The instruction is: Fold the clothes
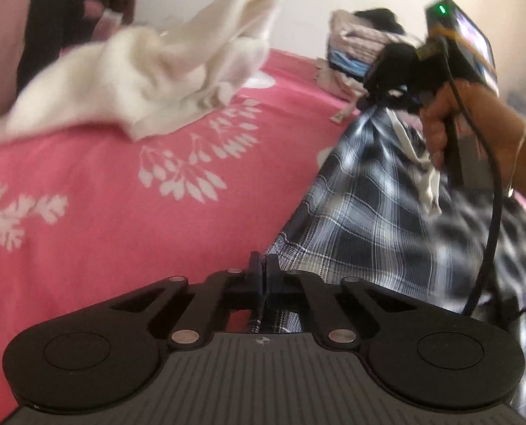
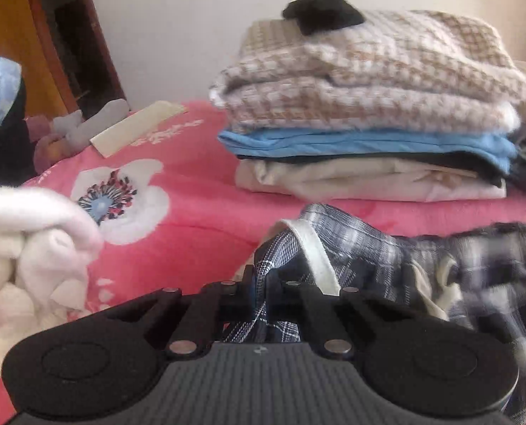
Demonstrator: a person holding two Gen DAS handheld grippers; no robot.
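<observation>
A dark blue-and-white plaid garment (image 1: 362, 205) hangs stretched above the pink floral bedspread (image 1: 121, 191). My left gripper (image 1: 263, 265) is shut on one corner of it. In the left wrist view my right gripper (image 1: 387, 85), held by a hand (image 1: 440, 124), pinches another part of the cloth higher up, at the right. In the right wrist view my right gripper (image 2: 261, 279) is shut on the plaid garment (image 2: 369, 248), whose white inner band (image 2: 312, 248) curls beside the fingers. Motion blur smears the cloth's right side.
A crumpled white garment (image 1: 149, 78) lies on the bed to the left, seen also as the white garment (image 2: 32, 248). A stack of folded clothes (image 2: 369, 106) with a small black item (image 2: 319, 9) on top stands at the back by the wall. Wooden furniture (image 2: 32, 35) at far left.
</observation>
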